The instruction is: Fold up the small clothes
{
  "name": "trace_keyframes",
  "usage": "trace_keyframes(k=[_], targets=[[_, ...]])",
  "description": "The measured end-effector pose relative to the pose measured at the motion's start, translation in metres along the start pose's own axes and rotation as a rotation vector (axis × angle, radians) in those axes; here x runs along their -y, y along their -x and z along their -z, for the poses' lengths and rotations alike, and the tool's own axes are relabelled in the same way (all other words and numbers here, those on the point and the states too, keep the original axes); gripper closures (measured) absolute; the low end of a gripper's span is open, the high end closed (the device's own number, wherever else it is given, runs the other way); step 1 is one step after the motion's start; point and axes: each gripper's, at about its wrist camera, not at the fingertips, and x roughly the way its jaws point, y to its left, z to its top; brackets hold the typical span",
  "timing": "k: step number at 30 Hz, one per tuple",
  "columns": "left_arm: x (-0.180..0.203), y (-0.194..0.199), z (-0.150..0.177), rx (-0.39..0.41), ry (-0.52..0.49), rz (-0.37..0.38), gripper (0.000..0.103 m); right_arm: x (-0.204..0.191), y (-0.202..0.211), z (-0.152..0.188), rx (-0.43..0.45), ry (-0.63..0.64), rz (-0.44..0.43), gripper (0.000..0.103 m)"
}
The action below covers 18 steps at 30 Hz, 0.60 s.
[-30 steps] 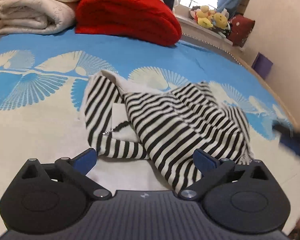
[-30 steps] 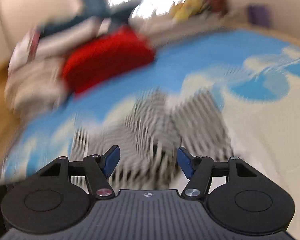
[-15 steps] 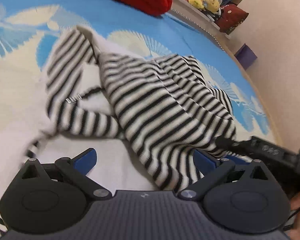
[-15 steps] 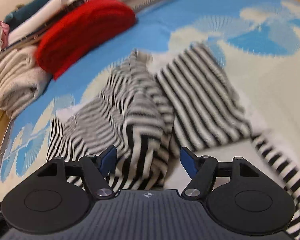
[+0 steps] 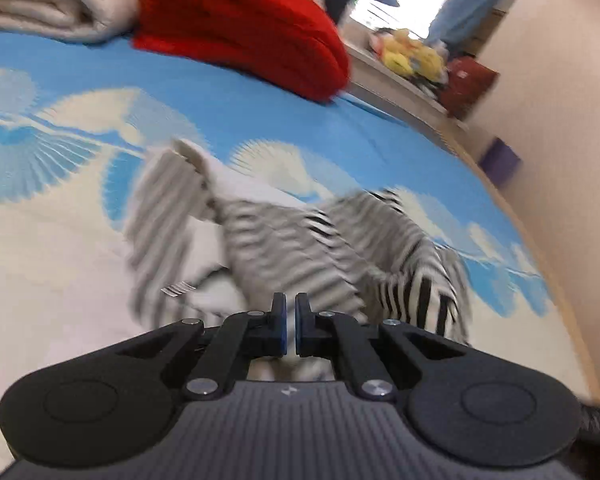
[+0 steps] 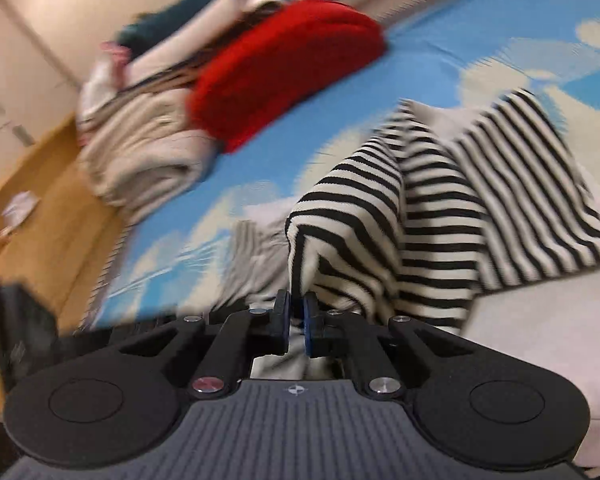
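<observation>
A small black-and-white striped garment (image 5: 300, 248) lies crumpled on a blue and cream patterned bed cover (image 5: 60, 240). My left gripper (image 5: 290, 312) is shut on the garment's near edge; cloth shows between and below its fingers. In the right wrist view the same striped garment (image 6: 440, 208) rises in a fold in front of my right gripper (image 6: 296, 316), which is shut on its near edge. The left wrist view is motion-blurred.
A folded red knit (image 5: 240, 32) and a folded cream blanket (image 5: 56, 4) lie at the far edge of the bed. Plush toys (image 5: 412, 52) sit on a ledge at the back right. A wooden floor (image 6: 40, 208) lies beyond the bed's left edge.
Both grippers were open above the garment; both have since come down and shut on its near edge. The cloth is now lifted and bunched.
</observation>
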Motion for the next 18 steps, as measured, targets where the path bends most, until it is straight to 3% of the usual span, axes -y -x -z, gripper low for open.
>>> trace_keyframes(k=[2, 4, 6, 8, 10, 12, 16, 18], targets=[[-0.010, -0.010, 0.003, -0.043, 0.054, 0.008, 0.098, -0.008, -0.004, 0.008, -0.035, 0.028, -0.004, 0.096], [-0.013, -0.023, 0.010, -0.100, 0.087, 0.014, 0.097, -0.007, -0.016, 0.013, -0.104, 0.030, 0.051, 0.091], [-0.009, -0.031, 0.013, -0.139, 0.066, 0.018, 0.083, 0.004, -0.025, 0.013, -0.154, -0.036, 0.113, 0.067], [-0.003, -0.033, 0.018, -0.146, 0.036, -0.002, 0.039, 0.017, -0.021, 0.006, -0.140, -0.140, 0.136, 0.049], [0.003, -0.032, 0.022, -0.126, 0.017, -0.026, 0.018, 0.025, -0.012, 0.001, -0.100, -0.206, 0.145, 0.045], [0.003, -0.029, 0.025, -0.108, 0.011, -0.033, 0.017, 0.030, -0.001, -0.004, -0.048, -0.242, 0.150, 0.045], [0.005, -0.024, 0.023, -0.097, 0.044, 0.026, 0.015, 0.039, 0.015, -0.011, 0.066, -0.282, 0.176, 0.043], [0.009, -0.027, 0.026, -0.104, 0.038, 0.026, 0.014, 0.046, 0.013, -0.015, 0.074, -0.280, 0.212, 0.043]])
